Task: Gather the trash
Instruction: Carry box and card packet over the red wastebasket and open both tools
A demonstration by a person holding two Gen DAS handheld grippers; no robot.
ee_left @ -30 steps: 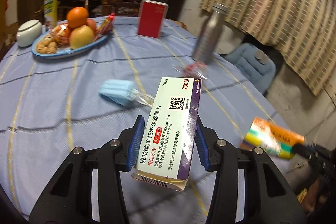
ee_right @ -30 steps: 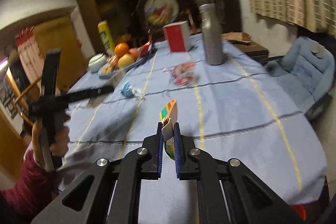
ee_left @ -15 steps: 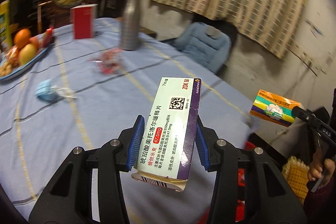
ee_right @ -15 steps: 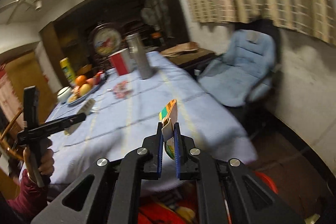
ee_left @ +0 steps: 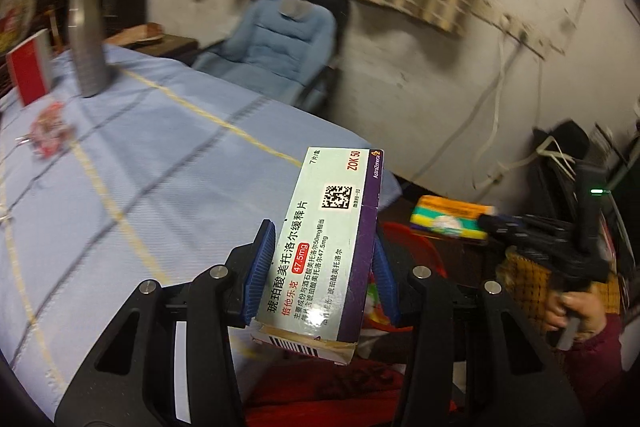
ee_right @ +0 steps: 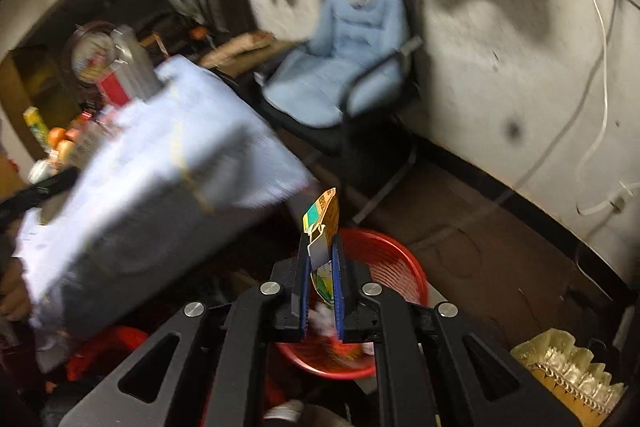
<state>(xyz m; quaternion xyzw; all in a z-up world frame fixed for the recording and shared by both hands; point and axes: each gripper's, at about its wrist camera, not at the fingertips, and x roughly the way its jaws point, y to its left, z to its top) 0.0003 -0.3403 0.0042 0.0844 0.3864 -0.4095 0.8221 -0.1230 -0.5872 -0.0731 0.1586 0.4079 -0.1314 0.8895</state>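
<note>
Past the edge of the blue-clothed table (ee_left: 132,155), open floor holds a red basket (ee_right: 394,259). The right gripper (ee_right: 321,269), jaws just easing wider, has the flattened carton (ee_right: 325,227) between them above it; the left gripper (ee_left: 320,267) clamps the medicine box (ee_left: 324,243) beside the table edge.

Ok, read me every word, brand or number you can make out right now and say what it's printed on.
All legible text is on the medicine box held in the left gripper:
"ZOK 50"
"AstraZeneca"
"47.5mg"
"琥珀酸美托洛尔缓释片"
"倍他乐克"
"7片/盒"
Its smaller lines, the code square and the barcode are too fine to read.
Colourful carton in the right gripper: print blurred, unreadable.
Red box on the table: blurred, nothing readable.
</note>
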